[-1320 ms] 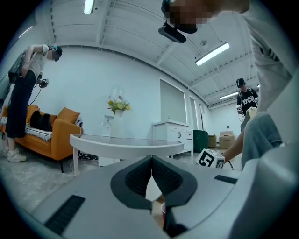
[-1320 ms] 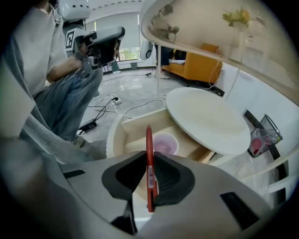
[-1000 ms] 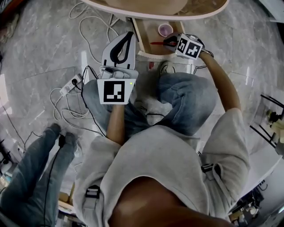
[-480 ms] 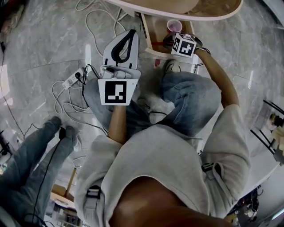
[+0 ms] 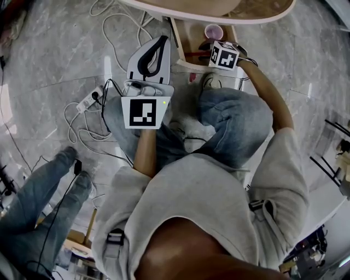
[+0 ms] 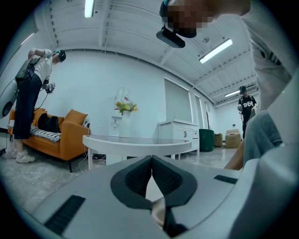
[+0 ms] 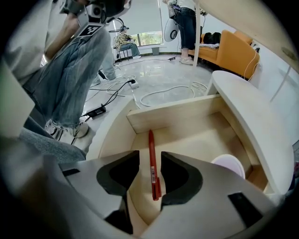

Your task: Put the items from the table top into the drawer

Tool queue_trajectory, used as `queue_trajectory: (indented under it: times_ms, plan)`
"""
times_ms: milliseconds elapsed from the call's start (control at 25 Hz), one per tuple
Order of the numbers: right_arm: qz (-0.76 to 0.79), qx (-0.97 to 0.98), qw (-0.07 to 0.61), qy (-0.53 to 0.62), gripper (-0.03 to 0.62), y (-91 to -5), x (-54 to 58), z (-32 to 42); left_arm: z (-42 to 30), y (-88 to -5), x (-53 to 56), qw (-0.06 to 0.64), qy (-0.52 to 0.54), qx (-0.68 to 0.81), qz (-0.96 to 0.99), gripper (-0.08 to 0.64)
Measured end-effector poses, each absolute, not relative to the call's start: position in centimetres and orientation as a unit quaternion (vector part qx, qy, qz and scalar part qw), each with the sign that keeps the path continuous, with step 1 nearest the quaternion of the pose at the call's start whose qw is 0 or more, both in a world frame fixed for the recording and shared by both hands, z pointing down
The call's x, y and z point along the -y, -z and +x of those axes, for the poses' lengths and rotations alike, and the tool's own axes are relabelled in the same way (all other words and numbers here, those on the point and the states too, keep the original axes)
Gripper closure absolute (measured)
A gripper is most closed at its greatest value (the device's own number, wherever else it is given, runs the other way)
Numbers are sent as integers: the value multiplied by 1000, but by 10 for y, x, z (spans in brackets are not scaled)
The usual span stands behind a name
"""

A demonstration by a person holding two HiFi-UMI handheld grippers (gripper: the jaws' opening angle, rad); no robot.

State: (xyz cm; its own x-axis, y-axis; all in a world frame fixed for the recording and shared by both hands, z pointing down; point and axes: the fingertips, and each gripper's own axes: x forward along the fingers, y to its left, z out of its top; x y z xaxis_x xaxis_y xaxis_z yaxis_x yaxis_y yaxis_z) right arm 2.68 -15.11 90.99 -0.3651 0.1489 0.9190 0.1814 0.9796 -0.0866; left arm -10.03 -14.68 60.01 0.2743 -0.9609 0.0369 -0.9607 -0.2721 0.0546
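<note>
A red pen (image 7: 151, 140) lies on the floor of the open wooden drawer (image 7: 173, 112), lengthwise between the two jaws of my right gripper (image 7: 150, 158). The jaws have just been opening; they stand apart and no pad touches the pen. A pale pink cup (image 7: 229, 164) sits in the drawer's right corner. In the head view the right gripper (image 5: 208, 50) points steeply down into the drawer (image 5: 183, 46), beside the cup (image 5: 213, 31). My left gripper (image 5: 147, 60) is held level over the floor, jaws shut with nothing in them (image 6: 152, 159).
The table top's curved edge (image 5: 219, 10) overhangs the drawer. White cables and a power strip (image 5: 87, 101) lie on the marble floor at left. A second person's legs (image 5: 38, 202) stand at lower left. My knees (image 5: 235, 117) are close below the drawer.
The right gripper has sunk a little further into the drawer. The left gripper has kept still.
</note>
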Motion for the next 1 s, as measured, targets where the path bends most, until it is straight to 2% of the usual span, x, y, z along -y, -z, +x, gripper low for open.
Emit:
queue_trajectory:
  times_ms: [80,360,640,1000]
  plan:
    - [-96,830,549,24,442,-904,152,26,-99,-600,148,31,0,600,799,543]
    - [-70,851,517,56,548,-877,159,18,-94,-600,151,33,5,595,803,543]
    - [-22,872,485,53,565,-851,175,18,-85,-605,157,35,6,586,809,543]
    - [160,916,366,-26,568,-781,215,50,-65,-614,167,39,-8,561,827,543]
